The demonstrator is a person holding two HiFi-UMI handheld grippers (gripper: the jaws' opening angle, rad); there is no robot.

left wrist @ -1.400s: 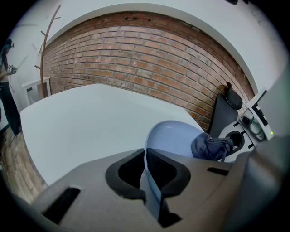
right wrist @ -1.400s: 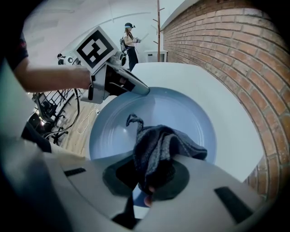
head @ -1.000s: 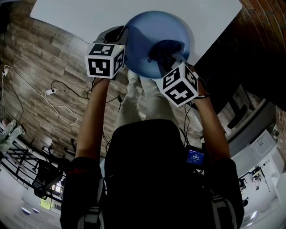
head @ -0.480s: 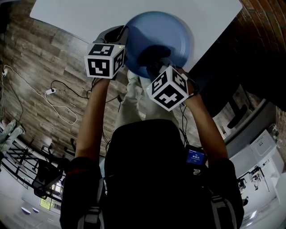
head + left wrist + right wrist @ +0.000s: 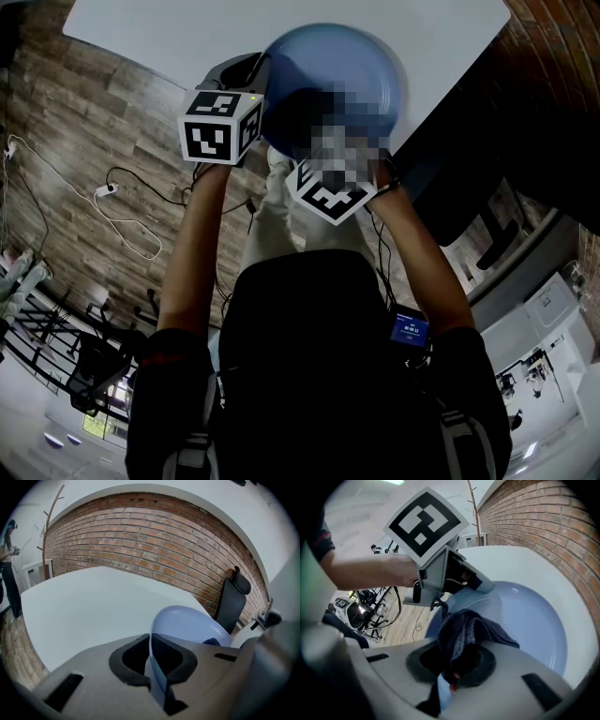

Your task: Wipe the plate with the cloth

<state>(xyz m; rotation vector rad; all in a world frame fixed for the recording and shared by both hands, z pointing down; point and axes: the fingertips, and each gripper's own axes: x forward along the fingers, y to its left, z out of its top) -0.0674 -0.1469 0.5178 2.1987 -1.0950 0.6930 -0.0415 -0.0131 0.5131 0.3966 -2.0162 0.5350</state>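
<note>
The right gripper (image 5: 454, 667) has slid back to the plate (image 5: 534, 625)'s near rim, fingers (image 5: 485, 663) clamping the cloth (image 5: 464, 630), the face ahead; the left gripper (image 5: 152, 663)'s fingers pinch its rim.

Cloth (image 5: 465, 631) on plate (image 5: 536, 620), plate over table's (image 5: 159, 37) near edge

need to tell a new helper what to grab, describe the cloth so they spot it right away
Over the white table, a pale blue plate is held by its rim in the left gripper. At its inner face is the cloth, pinched in the right gripper. It is the only dark, soft, crumpled thing there, navy against smooth pale blue.
</note>
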